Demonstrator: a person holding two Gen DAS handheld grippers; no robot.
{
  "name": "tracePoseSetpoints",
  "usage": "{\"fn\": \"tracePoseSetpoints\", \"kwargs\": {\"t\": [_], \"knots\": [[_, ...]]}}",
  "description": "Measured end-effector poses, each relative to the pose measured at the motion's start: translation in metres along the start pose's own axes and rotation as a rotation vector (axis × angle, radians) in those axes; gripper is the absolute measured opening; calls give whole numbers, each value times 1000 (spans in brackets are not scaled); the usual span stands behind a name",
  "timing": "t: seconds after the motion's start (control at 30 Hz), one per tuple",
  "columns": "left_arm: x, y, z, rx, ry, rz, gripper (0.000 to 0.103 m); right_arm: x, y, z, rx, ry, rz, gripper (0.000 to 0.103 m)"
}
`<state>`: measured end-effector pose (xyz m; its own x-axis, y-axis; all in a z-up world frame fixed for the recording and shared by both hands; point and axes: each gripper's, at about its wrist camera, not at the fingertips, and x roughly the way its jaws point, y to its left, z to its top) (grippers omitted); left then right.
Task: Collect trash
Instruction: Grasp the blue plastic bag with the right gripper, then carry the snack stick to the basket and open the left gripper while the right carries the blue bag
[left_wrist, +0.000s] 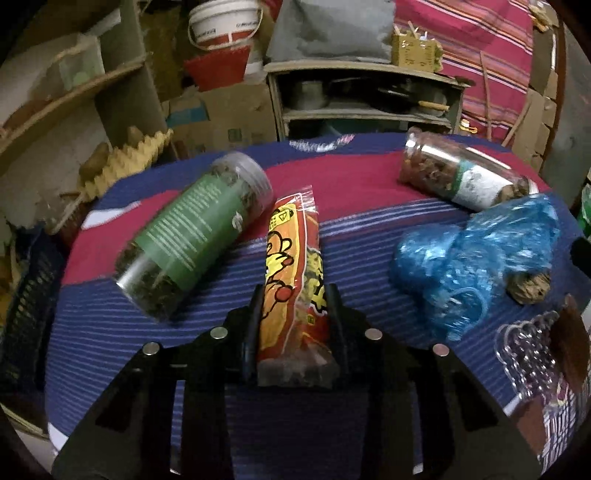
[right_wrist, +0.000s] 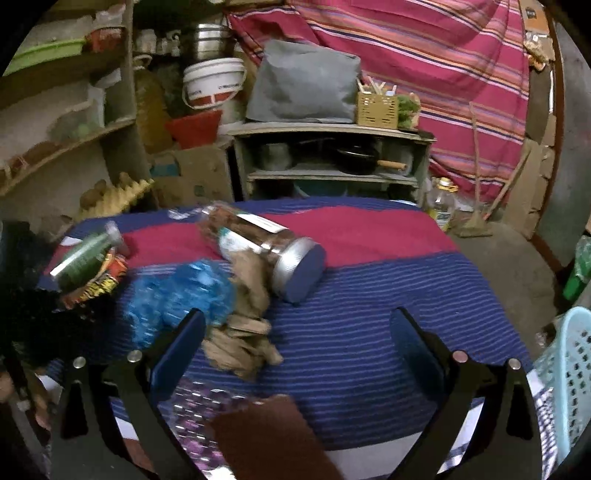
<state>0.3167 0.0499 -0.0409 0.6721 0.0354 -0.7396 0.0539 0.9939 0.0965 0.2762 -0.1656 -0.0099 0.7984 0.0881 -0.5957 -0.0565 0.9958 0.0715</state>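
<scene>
Cramped home storeroom-kitchen: rough shelves (right_wrist: 66, 140) with clutter, low wooden cabinet (right_wrist: 328, 158) holding a frying pan (right_wrist: 360, 157) and pots, stacked plastic buckets (right_wrist: 214, 83), cardboard boxes (right_wrist: 199, 173), egg tray (right_wrist: 118, 195), oil bottle (right_wrist: 443, 201) on concrete floor, striped cloth (right_wrist: 424, 55) hung behind, striped-cloth worktop (right_wrist: 369, 266).

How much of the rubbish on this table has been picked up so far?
Nothing looks cleared yet. The left gripper is shut on a red-and-yellow snack wrapper. The right gripper stands open and empty. Left on the striped cloth: a blue plastic bag, crumpled brown paper, and two jars lying down.
</scene>
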Motion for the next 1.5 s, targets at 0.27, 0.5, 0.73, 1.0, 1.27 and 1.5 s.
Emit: {"fn": "tracePoseSetpoints", "kwargs": {"t": [0.27, 0.5, 0.73, 1.0, 1.27, 1.5], "knots": [[-36, 34, 3, -84, -70, 7, 32, 16, 44, 9, -86, 18, 28, 81], [-49, 50, 4, -132, -101, 14, 32, 31, 61, 4, -148, 73, 80, 13], [-60, 47, 4, -136, -114, 28, 32, -2, 46, 18, -91, -30, 135, 8], [-92, 16, 18, -137, -178, -17, 32, -72, -8, 43, 64, -162, 185, 7], [-120, -68, 36, -76, -251, -115, 32, -142, -102, 38, 43, -201, -27, 7], [-128, -179, 35, 43, -227, -280, 32, -176, -215, -3, 122, -140, -208, 8]]}}
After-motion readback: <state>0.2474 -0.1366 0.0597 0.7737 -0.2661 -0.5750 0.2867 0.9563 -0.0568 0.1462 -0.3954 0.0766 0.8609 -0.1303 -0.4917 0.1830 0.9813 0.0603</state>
